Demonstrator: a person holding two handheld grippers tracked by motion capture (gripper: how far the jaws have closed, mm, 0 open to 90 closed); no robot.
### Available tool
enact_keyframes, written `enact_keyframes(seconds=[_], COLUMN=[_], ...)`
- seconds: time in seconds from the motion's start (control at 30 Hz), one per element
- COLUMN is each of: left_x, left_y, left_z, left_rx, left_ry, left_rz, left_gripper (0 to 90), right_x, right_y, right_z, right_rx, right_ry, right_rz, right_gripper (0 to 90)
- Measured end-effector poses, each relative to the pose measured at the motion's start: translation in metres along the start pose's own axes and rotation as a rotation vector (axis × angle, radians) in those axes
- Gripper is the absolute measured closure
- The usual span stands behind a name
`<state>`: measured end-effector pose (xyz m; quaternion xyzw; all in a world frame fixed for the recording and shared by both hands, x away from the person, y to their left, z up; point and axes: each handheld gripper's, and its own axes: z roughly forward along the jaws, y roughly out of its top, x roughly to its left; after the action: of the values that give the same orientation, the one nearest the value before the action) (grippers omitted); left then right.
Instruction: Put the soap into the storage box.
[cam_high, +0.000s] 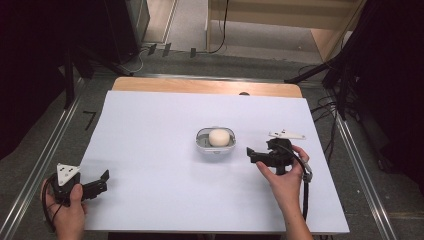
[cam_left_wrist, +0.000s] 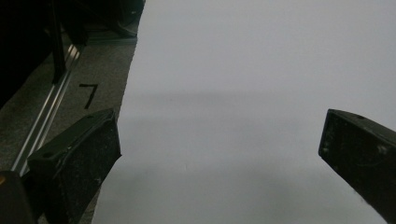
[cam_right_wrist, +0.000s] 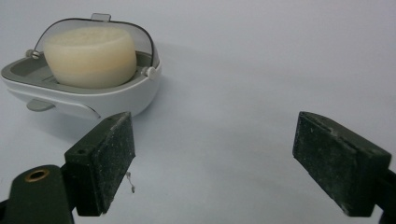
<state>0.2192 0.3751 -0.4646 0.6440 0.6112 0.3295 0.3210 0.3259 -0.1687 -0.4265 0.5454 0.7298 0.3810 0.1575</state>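
From the high view, a white soap dish carrying a cream-coloured bar of soap sits near the middle of the pale table, its long axis running across the table. The right gripper lies just to the dish's right, jaws pointed at it, while the left gripper rests well apart at the table's near left corner, making the right hand plainly the nearer.

In the left gripper view, both black jaws stand wide apart over bare table, nothing between them, with a "7" mark on the floor beyond the table edge.

In the right gripper view, the jaws are spread with nothing between them; the dish lies ahead and to the left, its clear lid raised behind the soap, so a reach would need to swing leftward
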Motion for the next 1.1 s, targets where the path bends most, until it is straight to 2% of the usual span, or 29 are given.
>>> enact_keyframes(seconds=[0.43,1.1], left_x=[0.0,-0.001], left_y=[0.0,0.0], left_z=[0.0,0.0], left_rx=[-0.004,-0.005], left_ry=[0.003,0.005], left_rz=[0.001,0.004], left_gripper=[0.0,0.0], right_x=[-0.019,-0.051], right_y=[-0.014,-0.041], right_z=[-0.012,-0.023], right_rx=[-0.011,0.007], right_ry=[-0.021,-0.062], right_rz=[0.025,0.077], right_gripper=[13.6,13.6])
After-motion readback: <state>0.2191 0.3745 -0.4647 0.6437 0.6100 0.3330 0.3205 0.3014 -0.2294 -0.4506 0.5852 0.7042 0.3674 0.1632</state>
